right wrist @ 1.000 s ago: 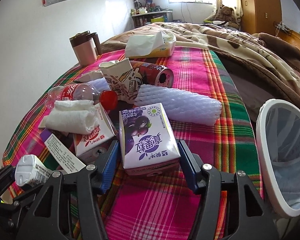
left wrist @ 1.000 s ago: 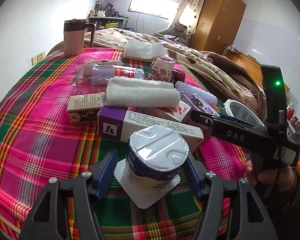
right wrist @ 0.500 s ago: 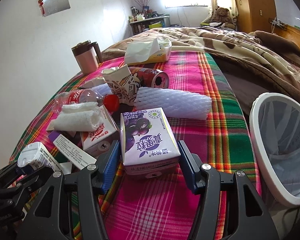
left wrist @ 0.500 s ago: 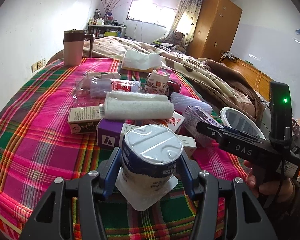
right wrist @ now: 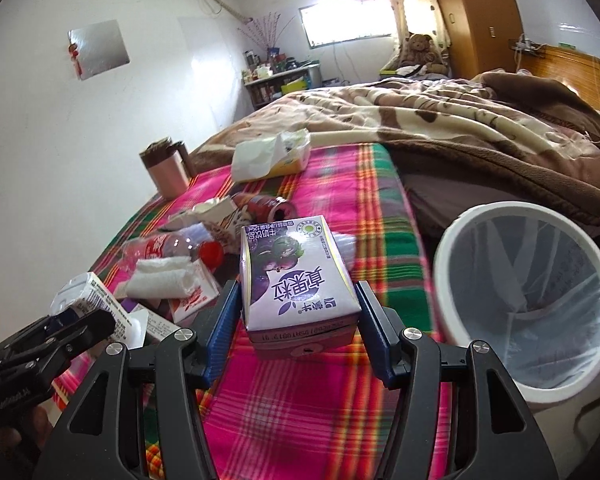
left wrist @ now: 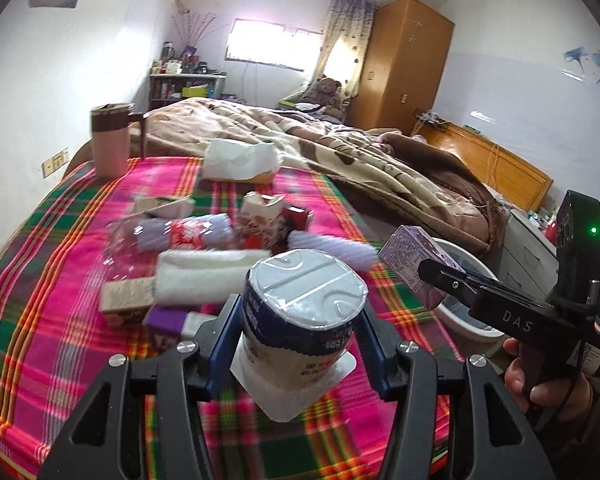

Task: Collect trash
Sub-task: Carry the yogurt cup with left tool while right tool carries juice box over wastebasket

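My left gripper (left wrist: 300,340) is shut on a white and blue yogurt cup (left wrist: 300,312) and holds it above the plaid cloth. My right gripper (right wrist: 298,332) is shut on a purple milk carton (right wrist: 296,280), lifted off the cloth, left of the white trash bin (right wrist: 528,304). In the left wrist view the carton (left wrist: 414,260) hangs in front of the bin (left wrist: 460,316). The yogurt cup also shows in the right wrist view (right wrist: 90,300). A trash pile remains on the cloth: a plastic bottle (right wrist: 160,246), a white rolled towel (right wrist: 160,282), a can (right wrist: 268,208).
A pink mug (left wrist: 110,140) stands at the far left of the plaid cloth (left wrist: 40,280). A tissue box (left wrist: 240,160) lies at the back. A brown blanket (right wrist: 460,128) covers the bed beyond. Small boxes (left wrist: 128,304) lie near the towel.
Both grippers have risen with their loads. The milk carton left the cloth and moved toward the bin. The yogurt cup went up and away from the pile.
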The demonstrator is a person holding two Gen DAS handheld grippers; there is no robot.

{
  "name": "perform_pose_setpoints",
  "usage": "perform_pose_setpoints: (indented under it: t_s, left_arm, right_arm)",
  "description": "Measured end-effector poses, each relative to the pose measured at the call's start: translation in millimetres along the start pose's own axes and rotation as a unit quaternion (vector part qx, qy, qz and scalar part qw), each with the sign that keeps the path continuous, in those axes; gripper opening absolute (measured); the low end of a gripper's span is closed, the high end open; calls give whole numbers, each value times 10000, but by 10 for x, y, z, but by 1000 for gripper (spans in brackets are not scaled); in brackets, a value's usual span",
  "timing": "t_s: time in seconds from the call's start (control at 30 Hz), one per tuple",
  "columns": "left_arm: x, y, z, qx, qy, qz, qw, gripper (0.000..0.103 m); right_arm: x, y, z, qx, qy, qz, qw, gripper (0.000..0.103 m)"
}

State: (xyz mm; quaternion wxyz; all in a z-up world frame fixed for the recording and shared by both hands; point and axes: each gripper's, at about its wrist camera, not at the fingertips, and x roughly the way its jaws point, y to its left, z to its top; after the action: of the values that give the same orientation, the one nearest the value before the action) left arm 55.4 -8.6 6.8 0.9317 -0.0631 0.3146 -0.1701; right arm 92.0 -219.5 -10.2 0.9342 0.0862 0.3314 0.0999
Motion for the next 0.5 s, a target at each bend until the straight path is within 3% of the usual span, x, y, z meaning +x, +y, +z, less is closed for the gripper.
perform_pose_setpoints:
  t_s: [0.2,0.5]
  left_arm:
    - [178,-387,203,355,-90,-319,9988,57]
    - [592,-943,336,685,99,-858,9939,57]
  right_arm:
    - [-140,-273,66,231,-218,-361,9988,58]
    - [-239,-705,106,539,-317,-892,9941,58]
